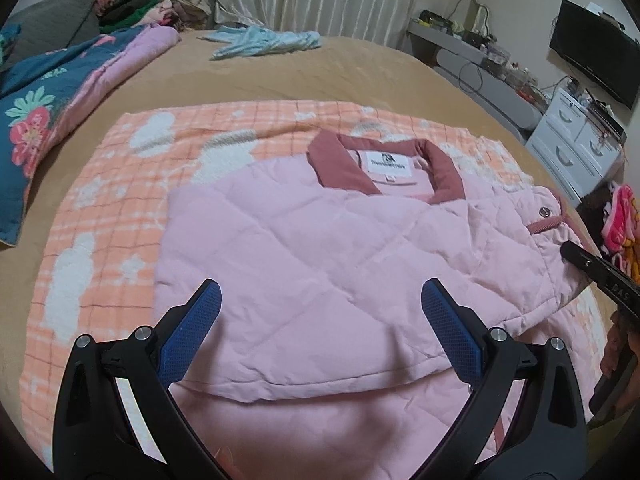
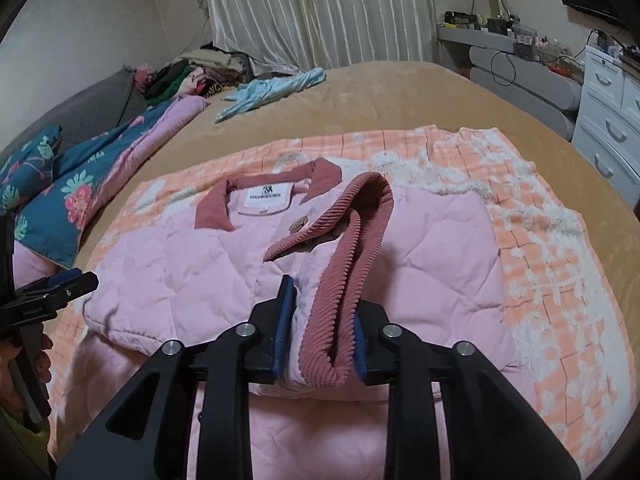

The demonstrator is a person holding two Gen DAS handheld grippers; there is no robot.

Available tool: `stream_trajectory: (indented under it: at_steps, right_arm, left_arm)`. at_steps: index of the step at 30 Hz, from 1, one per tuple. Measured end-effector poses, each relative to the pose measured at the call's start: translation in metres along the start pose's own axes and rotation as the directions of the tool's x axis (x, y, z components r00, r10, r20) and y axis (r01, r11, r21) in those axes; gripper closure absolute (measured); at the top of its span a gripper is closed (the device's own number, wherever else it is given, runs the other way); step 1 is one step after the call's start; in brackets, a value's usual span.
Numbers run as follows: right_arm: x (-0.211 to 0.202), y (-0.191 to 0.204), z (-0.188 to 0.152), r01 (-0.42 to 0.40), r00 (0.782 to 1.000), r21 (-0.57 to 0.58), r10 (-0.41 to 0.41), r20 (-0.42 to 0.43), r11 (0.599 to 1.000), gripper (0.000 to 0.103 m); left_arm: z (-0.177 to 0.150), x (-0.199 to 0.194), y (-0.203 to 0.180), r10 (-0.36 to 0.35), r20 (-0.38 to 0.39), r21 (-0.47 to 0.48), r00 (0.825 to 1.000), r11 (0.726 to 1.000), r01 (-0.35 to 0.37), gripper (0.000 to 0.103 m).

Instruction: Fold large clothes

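A pink quilted jacket (image 1: 320, 248) with a dusty-rose collar (image 1: 344, 164) lies partly folded on an orange-and-white checked blanket (image 1: 100, 216) spread over a tan bedcover (image 1: 320, 76). The left gripper (image 1: 320, 308) hovers over the near part of the jacket with its blue-padded jaws spread wide, holding nothing. The right gripper (image 2: 320, 328), on the jacket's right side, has its jaws closed on the corduroy cuff (image 2: 344, 280) and the pink sleeve fabric beside it. Far left lie a floral quilt (image 1: 48, 92) and a clothes pile (image 1: 152, 4); a light blue garment (image 1: 264, 40) lies farther back.
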State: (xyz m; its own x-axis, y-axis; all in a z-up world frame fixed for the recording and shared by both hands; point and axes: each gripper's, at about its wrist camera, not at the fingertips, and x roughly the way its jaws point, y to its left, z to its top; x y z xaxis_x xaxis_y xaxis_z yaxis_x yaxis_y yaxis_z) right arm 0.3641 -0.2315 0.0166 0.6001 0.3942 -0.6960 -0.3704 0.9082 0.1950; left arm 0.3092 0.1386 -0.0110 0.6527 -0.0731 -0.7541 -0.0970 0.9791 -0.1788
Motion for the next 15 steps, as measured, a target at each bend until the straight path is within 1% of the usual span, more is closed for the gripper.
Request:
stream_trajectory:
  at_steps: [1, 3, 4, 5, 6, 7, 8, 10, 11, 15]
  right_arm:
    - [0.001, 0.0, -0.001, 0.005, 1.0, -0.002, -0.005, -0.006, 1.0, 0.066]
    - [0.001, -0.001, -0.004, 0.02, 1.0, 0.001, -0.02, -0.014, 1.0, 0.052]
    - [0.002, -0.001, -0.004, 0.025, 1.0, 0.003, -0.025, -0.017, 1.0, 0.048]
    - [0.002, -0.003, -0.006, 0.044, 0.999, 0.006, -0.044, -0.025, 0.999, 0.038]
    - [0.003, -0.004, -0.007, 0.077, 0.997, 0.004, -0.077, -0.03, 0.997, 0.035]
    - [0.004, -0.005, -0.008, 0.1, 0.994, -0.002, -0.1, -0.033, 0.995, 0.035]
    - [0.005, -0.006, -0.009, 0.116, 0.992, -0.009, -0.116, -0.039, 0.993, 0.035]
    - [0.004, -0.007, -0.009, 0.118, 0.992, -0.007, -0.118, -0.043, 0.993, 0.034]
    - [0.003, -0.007, -0.009, 0.114, 0.993, -0.008, -0.114, -0.042, 0.993, 0.033]
    - [-0.002, 0.005, -0.004, 0.098, 0.995, -0.038, -0.099, -0.022, 0.994, 0.023]
  left_arm:
    - [-0.001, 0.003, -0.002, -0.003, -0.007, 0.001, 1.0, 1.0, 0.003, 0.009]
    - [-0.003, 0.007, -0.006, -0.008, -0.018, 0.003, 1.0, 1.0, 0.008, 0.009]
    - [-0.004, 0.008, -0.007, -0.01, -0.023, 0.005, 1.0, 1.0, 0.01, 0.009]
    - [-0.004, 0.009, -0.008, -0.011, -0.027, 0.007, 1.0, 1.0, 0.011, 0.009]
    - [-0.005, 0.011, -0.01, -0.012, -0.031, 0.012, 0.999, 1.0, 0.012, 0.009]
    - [-0.006, 0.011, -0.011, -0.005, -0.034, 0.02, 0.999, 1.0, 0.006, 0.009]
    - [-0.007, 0.012, -0.014, 0.017, -0.031, 0.043, 0.999, 0.999, -0.016, 0.009]
    - [-0.008, 0.011, -0.018, 0.032, -0.018, 0.076, 0.999, 0.997, -0.03, 0.009]
    - [-0.008, 0.012, -0.019, 0.027, -0.023, 0.083, 0.999, 0.996, -0.025, 0.009]
    - [-0.007, 0.022, -0.01, 0.006, -0.061, 0.041, 0.998, 0.999, -0.003, 0.009]
